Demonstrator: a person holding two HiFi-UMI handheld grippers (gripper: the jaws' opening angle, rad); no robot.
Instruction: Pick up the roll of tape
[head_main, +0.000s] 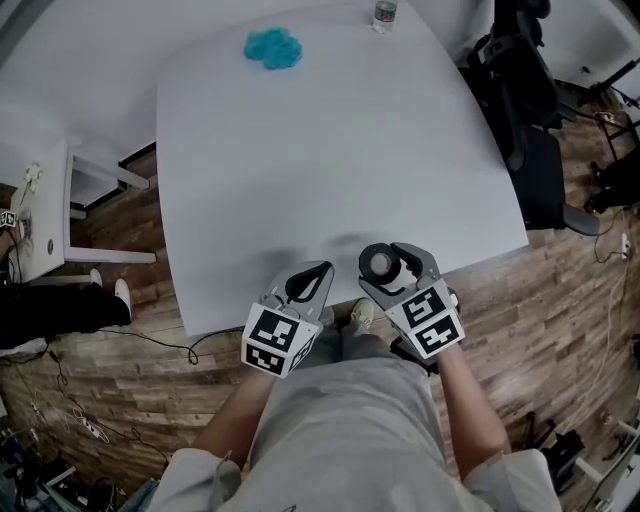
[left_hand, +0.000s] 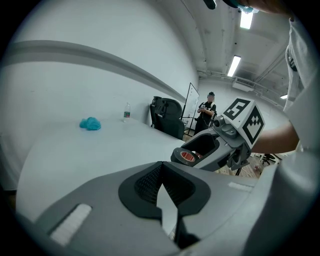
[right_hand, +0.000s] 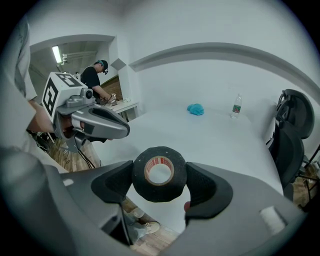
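A broad white counter (head_main: 330, 160) fills the middle of the room. A wood-plank floor (head_main: 570, 320) runs around it, with dark cables (head_main: 150, 345) trailing off the counter's near left corner. Black office chairs (head_main: 525, 130) stand at the counter's right edge, and a small white side table (head_main: 45, 215) sits off its left. Beyond the counter rise plain white walls (right_hand: 200, 20), lit by ceiling strip lights (left_hand: 233, 65).

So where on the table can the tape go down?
Almost the whole table is bare, from the blue fluffy clump and the bottle at the far edge to the near edge by the right gripper holding the roll of tape. Only the far edge has things.
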